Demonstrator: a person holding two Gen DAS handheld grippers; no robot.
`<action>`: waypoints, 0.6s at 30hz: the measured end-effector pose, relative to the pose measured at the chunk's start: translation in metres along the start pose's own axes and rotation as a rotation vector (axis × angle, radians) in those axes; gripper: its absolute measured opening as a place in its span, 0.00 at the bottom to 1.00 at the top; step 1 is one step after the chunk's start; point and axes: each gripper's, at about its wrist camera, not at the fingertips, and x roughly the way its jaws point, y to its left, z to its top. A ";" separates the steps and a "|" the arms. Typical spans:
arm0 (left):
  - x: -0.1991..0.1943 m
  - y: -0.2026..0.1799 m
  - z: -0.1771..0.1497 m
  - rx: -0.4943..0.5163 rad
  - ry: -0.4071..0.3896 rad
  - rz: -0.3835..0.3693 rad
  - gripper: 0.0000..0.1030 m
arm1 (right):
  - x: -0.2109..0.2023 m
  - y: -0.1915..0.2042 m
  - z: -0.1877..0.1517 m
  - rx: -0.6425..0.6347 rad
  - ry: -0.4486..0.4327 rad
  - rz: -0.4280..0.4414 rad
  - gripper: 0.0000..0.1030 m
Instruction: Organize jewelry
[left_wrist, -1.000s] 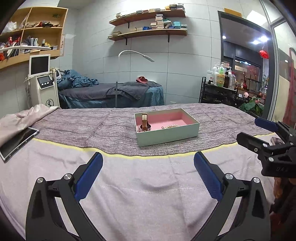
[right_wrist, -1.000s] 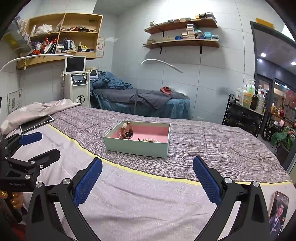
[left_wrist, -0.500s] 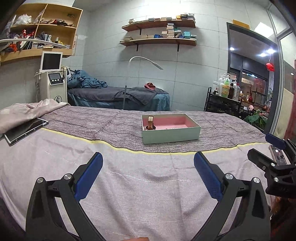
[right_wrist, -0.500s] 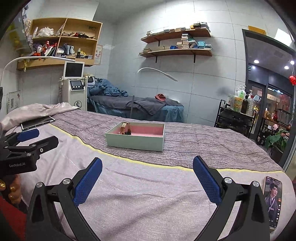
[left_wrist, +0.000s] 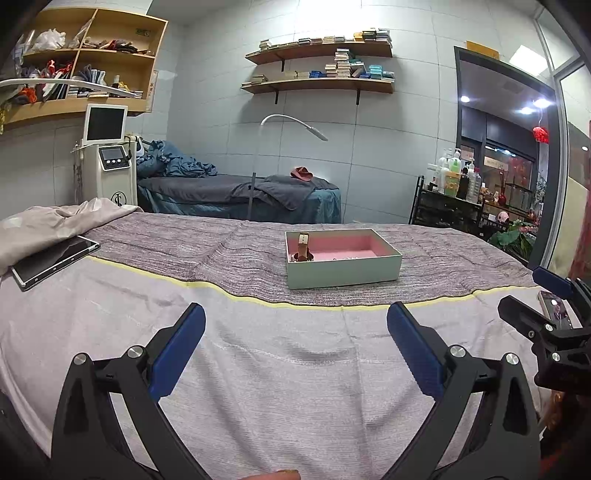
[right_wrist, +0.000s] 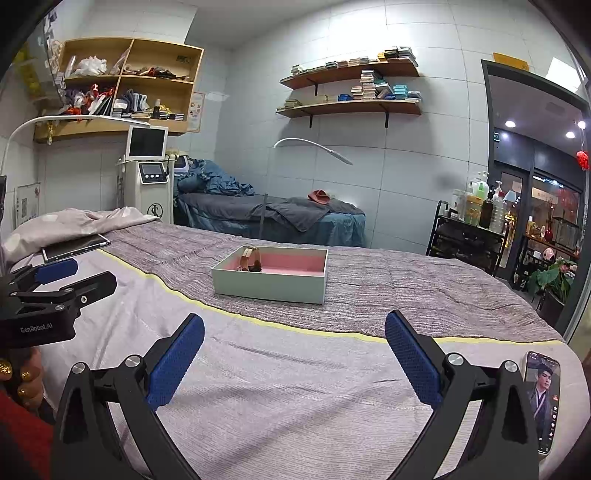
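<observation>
Jewelry box (left_wrist: 343, 271) on bed (left_wrist: 258, 354), grippers agape

a: what's ahead of the right gripper (right_wrist: 294, 350)?
b: its jaws spread wide, empty, over the bed (right_wrist: 280, 387). farther on, a box (right_wrist: 269, 283) with pink lining sits on the grey runner (right_wrist: 388, 291); a watch (right_wrist: 250, 259) stands in its left end.
a: and the sides?
b: left gripper (right_wrist: 74, 275) at the left edge, jaws parted, with a tablet (right_wrist: 75, 247) behind it. a phone (right_wrist: 542, 398) lies just right of the right finger.
</observation>
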 end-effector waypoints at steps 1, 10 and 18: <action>0.000 0.001 0.001 0.000 0.001 0.000 0.94 | 0.000 0.000 0.000 0.000 0.000 0.000 0.94; 0.002 0.000 0.000 0.001 0.010 0.003 0.94 | 0.000 0.000 0.000 -0.001 0.002 -0.001 0.94; 0.004 0.000 0.000 0.003 0.012 0.004 0.94 | 0.000 0.000 0.000 0.003 0.002 -0.002 0.94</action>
